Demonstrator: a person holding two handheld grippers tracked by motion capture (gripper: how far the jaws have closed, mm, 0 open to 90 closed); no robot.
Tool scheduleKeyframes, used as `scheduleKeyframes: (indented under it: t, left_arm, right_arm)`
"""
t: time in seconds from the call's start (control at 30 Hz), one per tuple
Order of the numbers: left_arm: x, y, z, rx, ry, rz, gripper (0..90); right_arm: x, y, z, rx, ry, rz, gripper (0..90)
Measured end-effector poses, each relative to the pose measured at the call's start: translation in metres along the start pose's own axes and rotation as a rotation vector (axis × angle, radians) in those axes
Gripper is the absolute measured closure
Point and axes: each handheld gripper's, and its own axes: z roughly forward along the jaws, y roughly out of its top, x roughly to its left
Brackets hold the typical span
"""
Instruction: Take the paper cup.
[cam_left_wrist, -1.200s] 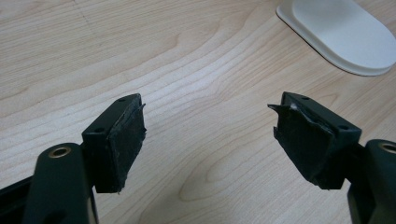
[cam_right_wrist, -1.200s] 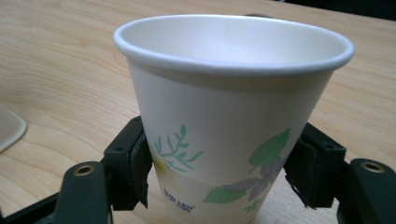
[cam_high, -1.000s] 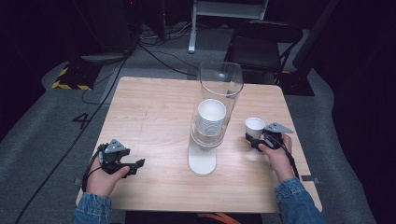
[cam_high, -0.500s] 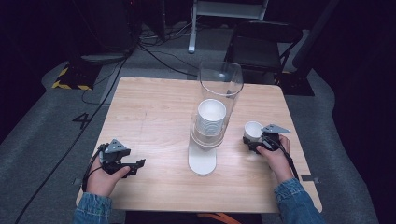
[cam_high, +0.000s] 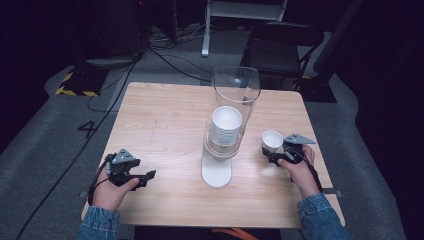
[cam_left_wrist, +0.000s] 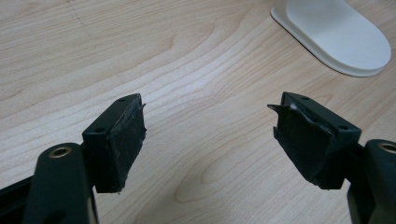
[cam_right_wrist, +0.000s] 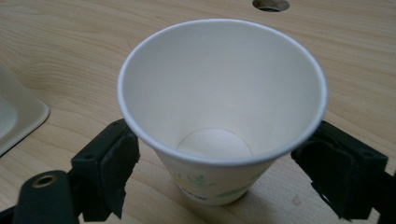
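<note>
i see a clear cup dispenser (cam_high: 235, 107) mid-table, a stack of paper cups (cam_high: 226, 126) inside it. one loose paper cup (cam_right_wrist: 219, 107) stands upright on the wooden table (cam_high: 165, 115), just right of the dispenser. my right gripper (cam_high: 280, 152) has its jaws around that cup, pads (cam_right_wrist: 116, 168) not visibly pressing. my left gripper (cam_left_wrist: 208, 140), well left of the dispenser, is spread wide with nothing in it. i judge the cup drawn out; where it goes next remains.

A cup stack (cam_high: 226, 131) stood in the dispenser (cam_high: 226, 120) mid-table (cam_high: 165, 115). To its right a single cup (cam_high: 271, 141) stood between my right tool's (cam_high: 276, 156) jaws; my left tool (cam_high: 142, 178) lay well left, near the front edge.
</note>
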Motion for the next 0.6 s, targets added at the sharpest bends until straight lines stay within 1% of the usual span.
scheduleKeyframes:
  t: [0.03, 0.1, 0.17, 0.2, 0.27, 0.3, 0.33, 0.37, 0.4, 0.43, 0.47, 0.5, 0.53, 0.57, 0.6]
  left_arm:
    - [0.0, 0.0, 0.0, -0.002, -0.001, 0.004, 24.0]
    - [0.0, 0.001, -0.001, -0.004, -0.002, 0.004, 24.0]
    - [0.0, 0.001, -0.001, -0.005, -0.002, 0.002, 24.0]
    - [0.0, 0.001, -0.002, -0.005, -0.001, 0.005, 24.0]
    - [-0.001, 0.002, -0.003, -0.008, -0.003, 0.005, 24.0]
    - [-0.001, 0.002, -0.003, -0.008, -0.003, 0.005, 24.0]
    - [-0.003, 0.003, -0.004, -0.005, -0.006, 0.016, 24.0]
    - [-0.003, 0.003, -0.004, -0.005, -0.006, 0.016, 24.0]
    - [-0.006, 0.003, -0.005, -0.009, -0.008, 0.022, 24.0]
    - [-0.007, 0.004, -0.006, -0.01, -0.008, 0.033, 24.0]
    - [-0.008, 0.004, -0.006, -0.006, -0.011, 0.037, 24.0]
    - [-0.008, 0.004, -0.006, -0.006, -0.011, 0.037, 23.9]
    - [-0.01, 0.005, -0.007, -0.006, -0.014, 0.037, 23.9]
    - [-0.012, 0.005, -0.008, -0.01, -0.015, 0.046, 23.7]
    - [-0.012, 0.005, -0.008, -0.01, -0.015, 0.046, 23.7]
  right_arm:
    - [-0.001, 0.0, -0.005, 0.007, -0.002, 0.001, 16.0]
    - [-0.001, 0.0, -0.01, 0.013, -0.003, 0.0, 16.0]
    - [0.0, 0.0, -0.013, 0.015, -0.007, -0.001, 16.0]
    - [0.001, 0.001, -0.021, 0.006, 0.001, -0.014, 16.1]
    - [0.003, 0.003, -0.029, -0.002, 0.008, -0.027, 16.0]
    - [0.003, 0.003, -0.029, -0.002, 0.008, -0.027, 16.0]
    - [0.004, 0.005, -0.038, -0.015, 0.013, -0.034, 16.0]
    - [0.005, 0.006, -0.042, -0.023, 0.016, -0.037, 16.0]
    - [0.006, 0.007, -0.047, -0.028, 0.023, -0.043, 16.0]
    - [0.006, 0.008, -0.051, -0.033, 0.029, -0.047, 16.0]
    - [0.007, 0.009, -0.055, -0.037, 0.035, -0.048, 16.0]
    - [0.007, 0.009, -0.055, -0.037, 0.035, -0.048, 16.0]
    - [0.008, 0.009, -0.059, -0.039, 0.041, -0.052, 16.0]
    - [0.01, 0.008, -0.069, -0.042, 0.063, -0.06, 16.0]
    - [0.01, 0.008, -0.069, -0.042, 0.063, -0.06, 16.0]
